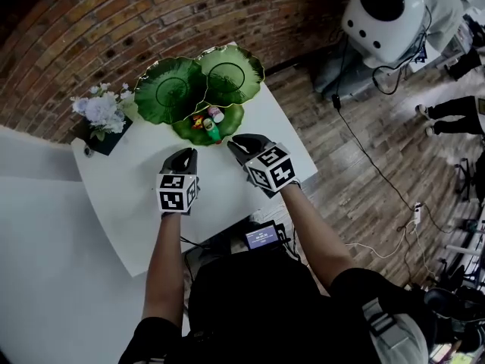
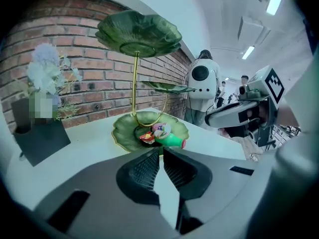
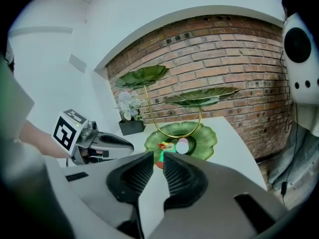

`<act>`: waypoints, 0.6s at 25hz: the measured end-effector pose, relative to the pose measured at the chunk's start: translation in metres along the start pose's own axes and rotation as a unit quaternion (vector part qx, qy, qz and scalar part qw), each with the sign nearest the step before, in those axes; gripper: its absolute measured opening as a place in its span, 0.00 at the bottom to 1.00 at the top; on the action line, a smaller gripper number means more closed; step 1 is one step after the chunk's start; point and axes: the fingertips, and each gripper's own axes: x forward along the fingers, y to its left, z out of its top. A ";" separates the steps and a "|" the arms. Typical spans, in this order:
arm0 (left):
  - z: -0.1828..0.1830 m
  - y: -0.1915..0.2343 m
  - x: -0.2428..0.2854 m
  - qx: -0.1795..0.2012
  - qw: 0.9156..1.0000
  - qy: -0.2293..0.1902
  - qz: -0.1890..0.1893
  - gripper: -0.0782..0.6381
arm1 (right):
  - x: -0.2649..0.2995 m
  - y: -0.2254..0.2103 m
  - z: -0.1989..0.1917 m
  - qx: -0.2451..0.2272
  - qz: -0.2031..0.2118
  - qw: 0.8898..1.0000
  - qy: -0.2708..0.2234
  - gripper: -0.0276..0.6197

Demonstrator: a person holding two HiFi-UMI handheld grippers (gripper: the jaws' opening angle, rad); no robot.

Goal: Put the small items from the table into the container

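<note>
- Nearest, at the waist: small lit screen (image 1: 262,237), print too small to read
- Over the white tabletop (image 1: 129,196), side by side and apart: left hand-held gripper (image 1: 184,155) (image 2: 160,156) closed down to touching tips, nothing between them; right hand-held gripper (image 1: 241,141) (image 3: 158,158) parted by a narrow slit, nothing gripped
- On the left marker cube (image 1: 176,192) and right marker cube (image 1: 271,167): black-and-white square patterns, no letters
- Bare tabletop left of the left hand-held gripper; on the right, tabletop edge close by, wooden floor (image 1: 364,173) beyond
- Just ahead of both pairs of jaw tips: lowest dish (image 1: 182,130) (image 2: 119,133) of the green leaf-shaped container (image 1: 170,89) on a gold stem, holding a green bottle-shaped piece (image 2: 172,140) on its side, a red-orange wrapper (image 2: 146,137) and a round white-and-pink piece (image 3: 182,146)
- Two upper dishes (image 1: 229,73) spread higher, toward the wall
- Far left corner: dark pot of white flowers (image 1: 102,120) near the tabletop edge; behind it, brick wall (image 1: 98,29)
</note>
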 end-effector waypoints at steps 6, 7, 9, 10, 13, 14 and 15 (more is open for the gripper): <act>-0.002 -0.005 -0.021 -0.002 1.000 -0.014 0.005 0.12 | -0.009 0.013 0.001 -0.007 -0.007 1.000 -0.006 0.12; -0.002 -0.007 -0.025 -0.004 1.000 -0.017 0.004 0.12 | -0.011 0.015 0.001 -0.009 -0.009 1.000 -0.006 0.12; -0.002 -0.012 -0.032 -0.007 1.000 -0.023 0.001 0.12 | -0.015 0.020 -0.001 -0.014 -0.012 1.000 -0.005 0.11; -0.002 -0.015 -0.035 -0.008 1.000 -0.027 -0.001 0.12 | -0.017 0.022 -0.001 -0.016 -0.014 1.000 -0.005 0.10; -0.003 -0.025 -0.044 -0.008 0.999 -0.038 -0.013 0.12 | -0.024 0.028 -0.004 -0.023 -0.018 1.000 -0.004 0.09; -0.003 -0.029 -0.046 -0.008 0.999 -0.041 -0.018 0.12 | -0.026 0.029 -0.004 -0.024 -0.018 1.000 -0.005 0.09; -0.003 -0.033 -0.048 -0.007 0.999 -0.041 -0.022 0.12 | -0.029 0.031 -0.004 -0.024 -0.017 1.000 -0.006 0.09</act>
